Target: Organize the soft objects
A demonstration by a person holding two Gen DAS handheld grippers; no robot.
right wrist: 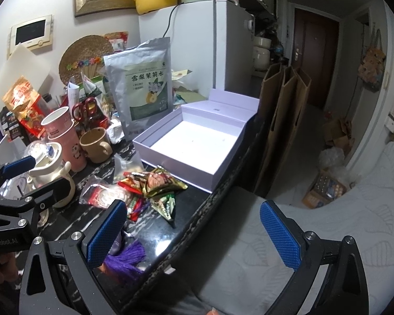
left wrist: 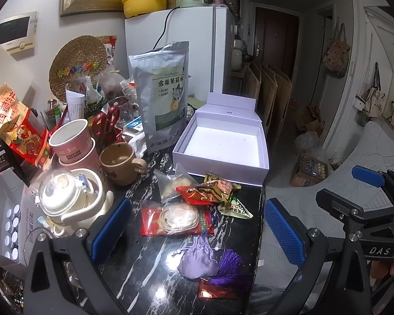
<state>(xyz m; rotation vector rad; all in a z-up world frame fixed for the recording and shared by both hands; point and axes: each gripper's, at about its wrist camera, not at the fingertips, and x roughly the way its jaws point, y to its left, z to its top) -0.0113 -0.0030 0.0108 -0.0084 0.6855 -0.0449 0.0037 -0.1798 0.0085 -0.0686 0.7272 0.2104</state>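
Both the left gripper (left wrist: 197, 232) and right gripper (right wrist: 194, 233) hung wide open, empty; the silver pouch (left wrist: 162, 94) read "雪梨茉莉水".

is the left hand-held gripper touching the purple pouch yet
Apart. The left wrist view shows the left hand-held gripper open, its pads either side of the purple pouch, dark marble table visible between.

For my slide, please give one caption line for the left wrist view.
Open left gripper above a purple pouch and snack packets, before an empty white box.
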